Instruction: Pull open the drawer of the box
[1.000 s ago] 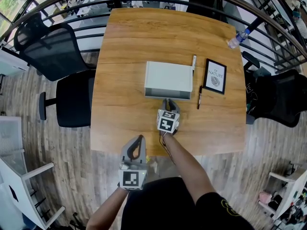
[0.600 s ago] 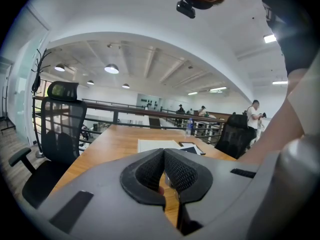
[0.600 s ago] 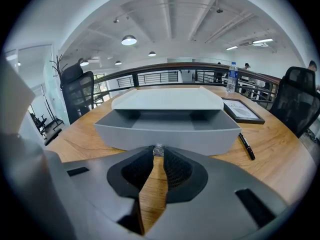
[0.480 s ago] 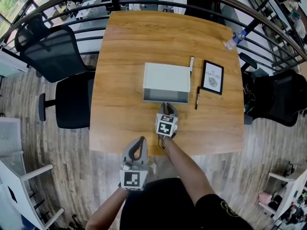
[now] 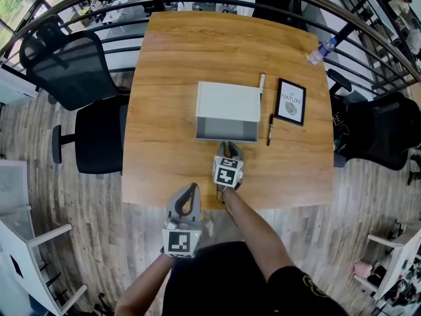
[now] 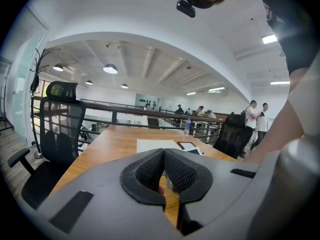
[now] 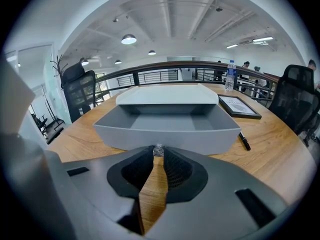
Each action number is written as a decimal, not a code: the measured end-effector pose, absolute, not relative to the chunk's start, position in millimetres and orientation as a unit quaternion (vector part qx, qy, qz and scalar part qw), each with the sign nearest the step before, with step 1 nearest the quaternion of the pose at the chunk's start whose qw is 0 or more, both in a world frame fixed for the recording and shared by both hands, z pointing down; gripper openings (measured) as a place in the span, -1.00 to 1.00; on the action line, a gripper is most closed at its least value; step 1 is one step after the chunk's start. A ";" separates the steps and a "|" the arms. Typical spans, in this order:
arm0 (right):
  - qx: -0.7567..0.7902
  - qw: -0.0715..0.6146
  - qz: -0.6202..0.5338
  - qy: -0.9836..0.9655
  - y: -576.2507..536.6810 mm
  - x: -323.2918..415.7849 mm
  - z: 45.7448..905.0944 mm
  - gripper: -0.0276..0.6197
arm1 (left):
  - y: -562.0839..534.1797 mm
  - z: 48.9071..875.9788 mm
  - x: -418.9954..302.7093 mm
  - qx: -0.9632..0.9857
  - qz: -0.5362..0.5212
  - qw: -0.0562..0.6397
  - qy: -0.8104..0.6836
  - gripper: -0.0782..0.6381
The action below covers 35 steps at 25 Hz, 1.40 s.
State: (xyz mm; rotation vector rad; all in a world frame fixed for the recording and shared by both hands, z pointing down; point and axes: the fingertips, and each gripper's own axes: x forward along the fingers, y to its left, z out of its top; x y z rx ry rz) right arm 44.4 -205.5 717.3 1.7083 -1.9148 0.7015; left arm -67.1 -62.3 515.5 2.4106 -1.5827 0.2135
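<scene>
Drawer [image 5: 227,131] of the white box [image 5: 229,101], at the middle of the wooden surface [image 5: 171,78], now stands a little further out toward the near edge than a second ago, and more of its grey inside shows. We read that as the pull well under way, with some travel perhaps still left. Our right gripper [image 5: 228,146] has its jaws pinched on the small metal knob [image 7: 158,150] on the drawer's front wall. Our left gripper [image 5: 190,189] hangs off the near edge, jaws together on nothing. The drawer's long axis runs left to right. Its knobbed front faces near, toward us, and its open top faces up, so it slides from far to near.
</scene>
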 end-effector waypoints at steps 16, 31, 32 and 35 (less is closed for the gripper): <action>0.623 0.238 0.269 -0.695 -181.3 43.6 719.6 -0.73 | -51.6 510.9 -65.1 0.830 0.068 0.119 -0.541 -0.73; 0.612 0.248 0.286 -0.695 -166.8 43.5 724.7 -0.72 | -35.8 508.7 -67.3 0.835 0.075 0.116 -0.533 -0.73; 0.608 0.250 0.288 -0.696 -165.9 43.9 724.2 -0.70 | -35.4 507.9 -68.8 0.834 0.076 0.114 -0.534 -0.73; 0.599 0.246 0.301 -0.700 -153.5 47.3 721.3 -0.50 | -34.8 503.2 -76.7 0.832 0.075 0.112 -0.539 -0.73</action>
